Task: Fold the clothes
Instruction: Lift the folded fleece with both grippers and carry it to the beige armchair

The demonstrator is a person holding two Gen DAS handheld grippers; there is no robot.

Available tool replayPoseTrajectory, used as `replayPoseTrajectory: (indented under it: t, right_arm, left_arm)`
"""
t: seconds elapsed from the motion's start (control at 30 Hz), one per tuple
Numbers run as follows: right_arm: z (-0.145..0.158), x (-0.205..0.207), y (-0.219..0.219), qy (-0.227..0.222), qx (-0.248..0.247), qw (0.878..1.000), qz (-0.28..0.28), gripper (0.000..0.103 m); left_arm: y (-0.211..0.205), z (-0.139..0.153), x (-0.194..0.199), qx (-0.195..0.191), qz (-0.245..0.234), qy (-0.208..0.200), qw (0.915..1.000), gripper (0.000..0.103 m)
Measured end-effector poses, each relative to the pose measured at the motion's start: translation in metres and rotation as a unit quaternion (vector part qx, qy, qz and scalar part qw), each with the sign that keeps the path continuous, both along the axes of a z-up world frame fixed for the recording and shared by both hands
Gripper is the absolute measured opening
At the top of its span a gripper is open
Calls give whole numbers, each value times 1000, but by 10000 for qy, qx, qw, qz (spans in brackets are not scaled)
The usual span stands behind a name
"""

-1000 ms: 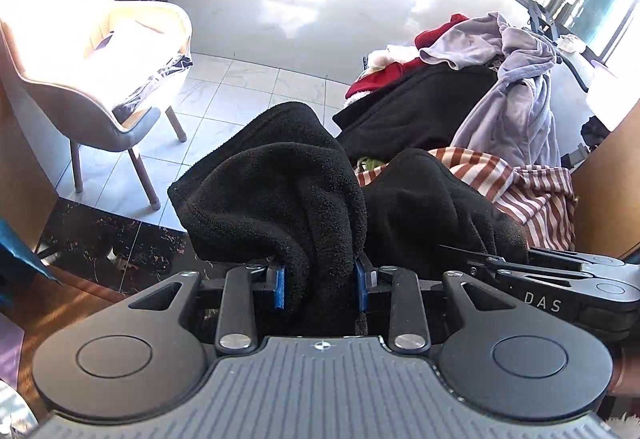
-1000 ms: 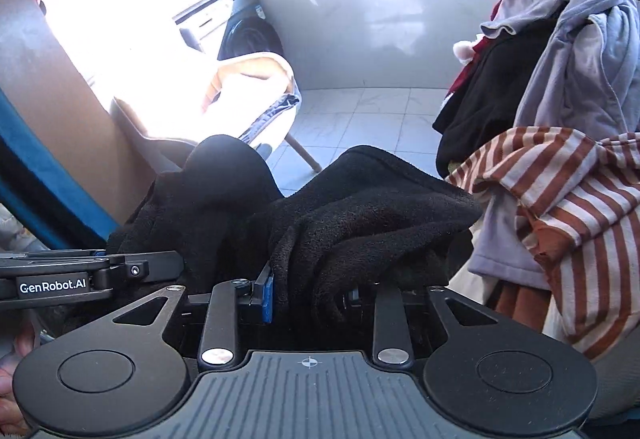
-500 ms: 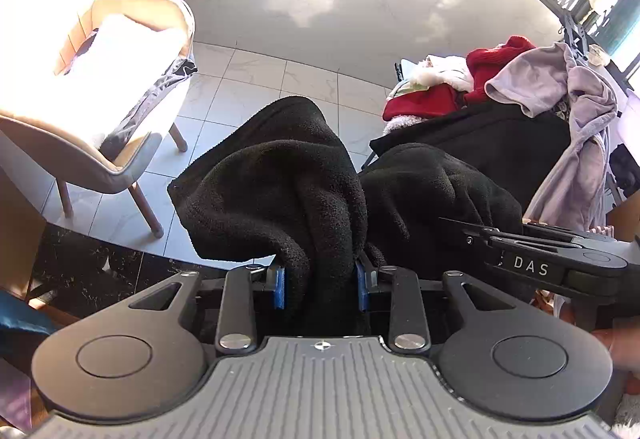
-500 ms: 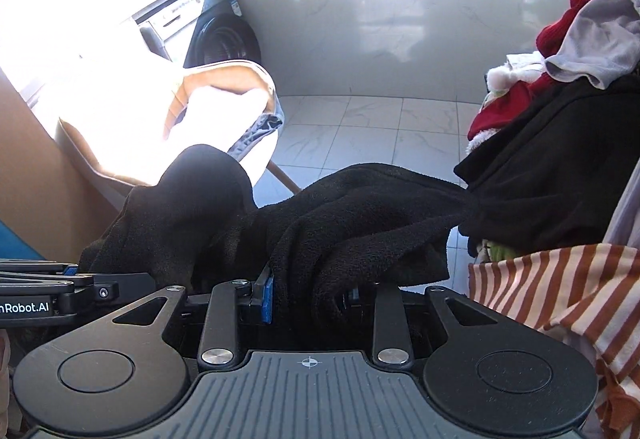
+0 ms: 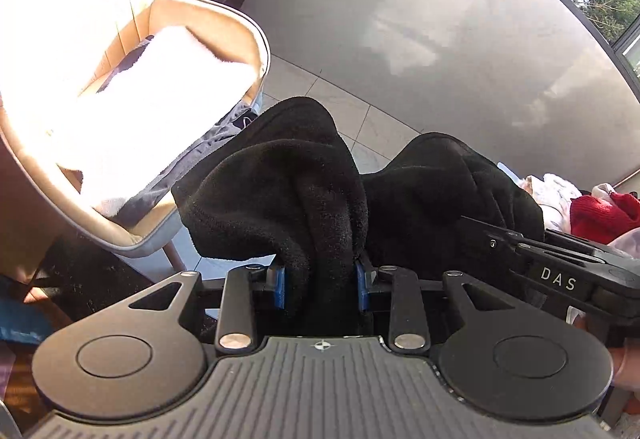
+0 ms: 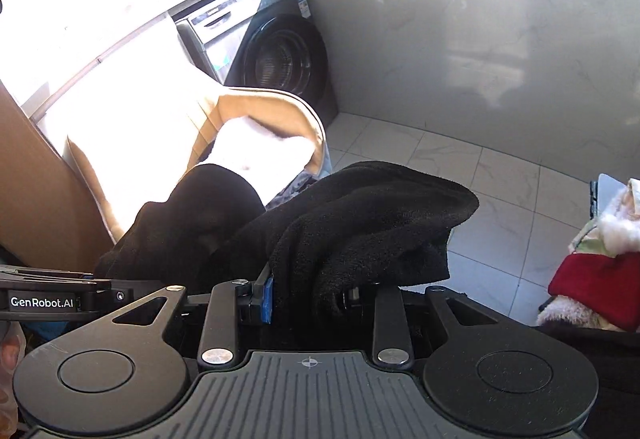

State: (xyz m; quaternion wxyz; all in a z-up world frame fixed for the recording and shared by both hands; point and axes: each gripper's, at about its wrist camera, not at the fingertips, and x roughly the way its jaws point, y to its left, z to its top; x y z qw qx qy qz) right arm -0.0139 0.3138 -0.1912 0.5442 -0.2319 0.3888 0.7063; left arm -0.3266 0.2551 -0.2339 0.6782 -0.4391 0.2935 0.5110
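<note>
Both grippers, left (image 5: 320, 287) & right (image 6: 308, 295), clamped tight on bunched black fleece garment (image 5: 288, 191), tan shell chair (image 5: 224, 19) ahead-left.

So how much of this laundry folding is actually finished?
Done: a white folded-looking item already lies on the chair, over something grey. In hand: the black fleece garment is bunched and clamped in both the left gripper and the right gripper, lifted toward the chair. Left: a red garment and other clothes at the right edge look unfolded.
</note>
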Motion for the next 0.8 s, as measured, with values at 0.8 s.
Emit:
replayPoseTrajectory:
  t: [0.8]
  right_arm:
    - [-67, -162, 314, -659, -415, 9684, 2370, 27]
  left_arm:
    - [178, -71, -143, -491, 2340, -117, 9709, 31]
